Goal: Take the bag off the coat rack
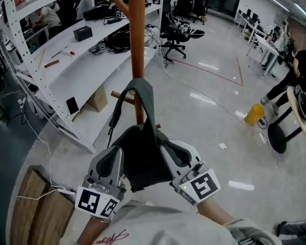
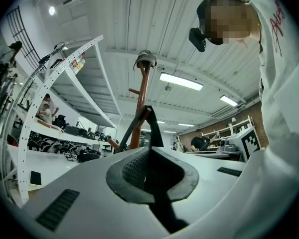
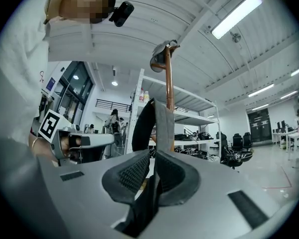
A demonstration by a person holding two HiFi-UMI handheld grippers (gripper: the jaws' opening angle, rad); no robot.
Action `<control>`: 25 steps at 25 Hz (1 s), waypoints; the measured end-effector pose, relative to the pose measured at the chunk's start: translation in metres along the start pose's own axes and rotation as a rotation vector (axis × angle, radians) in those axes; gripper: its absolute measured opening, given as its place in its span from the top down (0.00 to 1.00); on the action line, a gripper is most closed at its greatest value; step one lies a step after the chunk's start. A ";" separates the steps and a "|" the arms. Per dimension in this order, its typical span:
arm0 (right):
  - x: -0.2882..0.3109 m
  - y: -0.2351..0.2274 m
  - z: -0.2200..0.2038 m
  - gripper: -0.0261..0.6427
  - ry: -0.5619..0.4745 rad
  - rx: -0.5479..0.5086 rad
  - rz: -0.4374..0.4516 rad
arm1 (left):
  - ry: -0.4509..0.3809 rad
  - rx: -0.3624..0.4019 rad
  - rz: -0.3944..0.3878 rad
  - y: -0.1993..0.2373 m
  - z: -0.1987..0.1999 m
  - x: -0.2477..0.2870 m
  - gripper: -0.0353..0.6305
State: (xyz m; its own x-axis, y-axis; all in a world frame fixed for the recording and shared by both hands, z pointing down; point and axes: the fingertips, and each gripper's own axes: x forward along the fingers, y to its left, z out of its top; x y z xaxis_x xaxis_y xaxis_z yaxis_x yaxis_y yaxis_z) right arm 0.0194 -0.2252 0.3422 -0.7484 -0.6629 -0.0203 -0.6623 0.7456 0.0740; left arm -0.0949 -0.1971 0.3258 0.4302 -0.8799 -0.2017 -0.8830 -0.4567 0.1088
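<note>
A dark grey bag (image 1: 143, 160) hangs by its strap (image 1: 140, 93) from a peg on the brown coat rack pole (image 1: 136, 34). My left gripper (image 1: 120, 154) is shut on the bag's left side, and my right gripper (image 1: 167, 151) is shut on its right side. In the left gripper view the left gripper (image 2: 148, 171) pinches dark fabric, and the strap (image 2: 148, 117) runs up to the pole (image 2: 142, 101). In the right gripper view the right gripper (image 3: 152, 176) clamps the fabric below the strap loop (image 3: 157, 121). A cap (image 3: 161, 54) sits on top of the pole (image 3: 168, 88).
White shelving (image 1: 66, 50) with tools and cables stands to the left of the rack. A wooden panel (image 1: 35, 208) lies at lower left. Office chairs (image 1: 176, 34) stand behind; a yellow object (image 1: 254, 114) and a person (image 1: 296, 70) are at right.
</note>
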 end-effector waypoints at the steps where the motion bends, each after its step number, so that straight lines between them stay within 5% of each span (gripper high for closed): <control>1: 0.000 -0.004 0.000 0.92 0.008 0.001 -0.022 | 0.001 0.000 0.001 0.001 0.000 0.001 0.92; 6: 0.009 -0.011 0.002 0.69 0.023 -0.010 -0.050 | -0.013 0.002 0.040 0.010 0.003 0.002 0.91; 8: 0.013 -0.012 0.006 0.65 0.025 -0.031 -0.060 | -0.012 -0.002 0.051 0.012 0.003 0.003 0.68; 11: 0.021 -0.008 0.009 0.64 0.052 -0.032 -0.062 | 0.000 -0.014 0.044 0.012 0.001 0.004 0.62; 25: 0.074 -0.028 0.017 0.64 0.013 -0.015 -0.118 | 0.006 -0.013 0.051 0.022 0.000 0.014 0.61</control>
State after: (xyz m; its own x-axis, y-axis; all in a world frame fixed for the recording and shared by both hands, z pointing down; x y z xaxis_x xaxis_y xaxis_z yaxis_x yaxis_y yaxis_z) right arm -0.0180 -0.2938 0.3219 -0.6646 -0.7471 -0.0165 -0.7453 0.6610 0.0871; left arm -0.1083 -0.2194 0.3253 0.3855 -0.9030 -0.1896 -0.9015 -0.4125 0.1313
